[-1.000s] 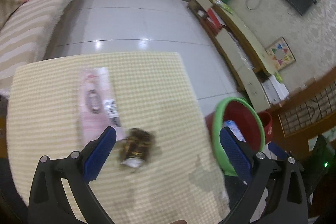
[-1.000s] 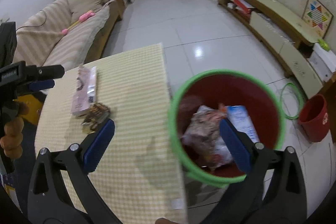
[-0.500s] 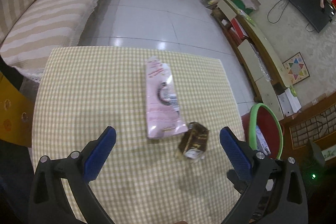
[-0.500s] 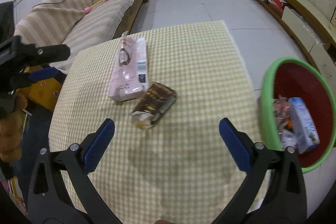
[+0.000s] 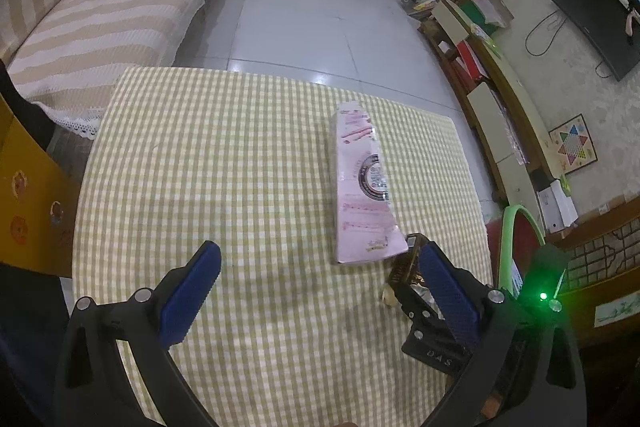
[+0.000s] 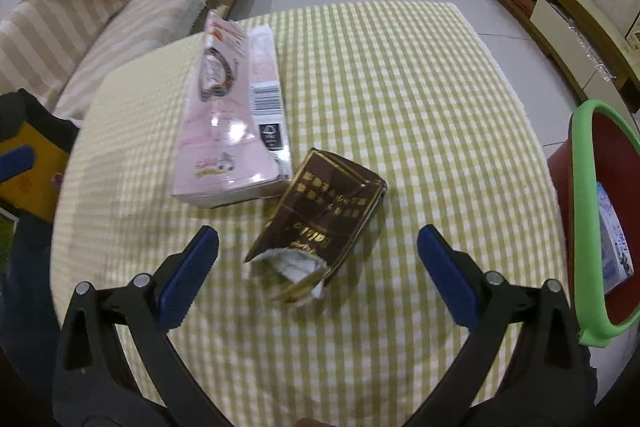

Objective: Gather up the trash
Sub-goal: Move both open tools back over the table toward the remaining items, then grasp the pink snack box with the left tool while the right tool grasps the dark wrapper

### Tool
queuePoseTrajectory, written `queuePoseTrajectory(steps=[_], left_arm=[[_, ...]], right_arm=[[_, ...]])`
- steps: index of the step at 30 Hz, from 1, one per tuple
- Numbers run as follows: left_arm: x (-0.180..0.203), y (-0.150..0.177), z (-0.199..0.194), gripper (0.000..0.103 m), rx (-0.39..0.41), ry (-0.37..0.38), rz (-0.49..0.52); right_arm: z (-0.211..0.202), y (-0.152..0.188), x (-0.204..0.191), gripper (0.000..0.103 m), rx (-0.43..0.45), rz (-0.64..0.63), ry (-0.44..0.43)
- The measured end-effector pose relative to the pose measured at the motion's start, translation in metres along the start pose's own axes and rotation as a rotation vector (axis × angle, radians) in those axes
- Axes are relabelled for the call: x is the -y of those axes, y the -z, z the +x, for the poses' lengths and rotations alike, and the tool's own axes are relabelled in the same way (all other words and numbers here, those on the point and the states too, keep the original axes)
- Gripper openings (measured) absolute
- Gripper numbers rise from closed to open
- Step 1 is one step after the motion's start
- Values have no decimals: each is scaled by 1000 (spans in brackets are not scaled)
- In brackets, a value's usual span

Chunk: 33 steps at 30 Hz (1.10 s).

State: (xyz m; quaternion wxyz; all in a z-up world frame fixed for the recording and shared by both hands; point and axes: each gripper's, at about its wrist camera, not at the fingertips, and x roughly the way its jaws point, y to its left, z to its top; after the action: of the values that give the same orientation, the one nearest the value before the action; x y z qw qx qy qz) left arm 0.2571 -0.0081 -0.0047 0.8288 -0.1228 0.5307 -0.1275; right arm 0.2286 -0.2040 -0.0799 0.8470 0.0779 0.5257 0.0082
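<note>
Half a second before, the right hand-held gripper [image 6: 318, 261] had looked down on the desk [image 6: 420, 99] from higher up, with the whole mouth of the bin in sight; now it had dropped close over the brown packet [image 6: 320, 223], which filled the middle of its view, and only the green rim of the red bin [image 6: 584, 227] showed at the right edge. The left hand-held gripper [image 5: 320, 289] had drifted left, so the pink box [image 5: 362, 187] and the packet lay to the right of its centre.

The brown packet carried gold lettering too small and creased to read. The pink box bore a barcode on its white side and a round dark emblem on its face; its print could not be read either. The black body of the right tool, seen from the left wrist camera, was marked "DAS".

Both hand-held grippers stood wide open and empty. The brown packet lay on the checked cloth between the right one's blue pads [image 6: 188, 273], just ahead of their tips, its torn end toward the camera and its far corner touching the pink box. The left one hovered over bare cloth, the pink box ahead and to its right.
</note>
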Motion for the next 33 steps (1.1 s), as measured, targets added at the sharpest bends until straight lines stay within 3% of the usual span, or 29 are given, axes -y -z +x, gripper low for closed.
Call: queuePoseTrajectory(steps=[7,11,16,27,33], left_arm=[[6,-2,19,95,-23,9,4],[21,-4,33,95,-36,16,26],[41,-8,52,95,-52,16,43],[56,-16,113,95,-110,-70,17],[53,-20,132,95,-108,-85,2]], right_arm=[[3,-5,24,98,-5,6,29],[1,-8,37,93,5,1,53],[1,-7,40,85,-13,-17,18],[10,-11,30,82,-43,-55,-24],[10,-10,24,63,-41,-89,-18]])
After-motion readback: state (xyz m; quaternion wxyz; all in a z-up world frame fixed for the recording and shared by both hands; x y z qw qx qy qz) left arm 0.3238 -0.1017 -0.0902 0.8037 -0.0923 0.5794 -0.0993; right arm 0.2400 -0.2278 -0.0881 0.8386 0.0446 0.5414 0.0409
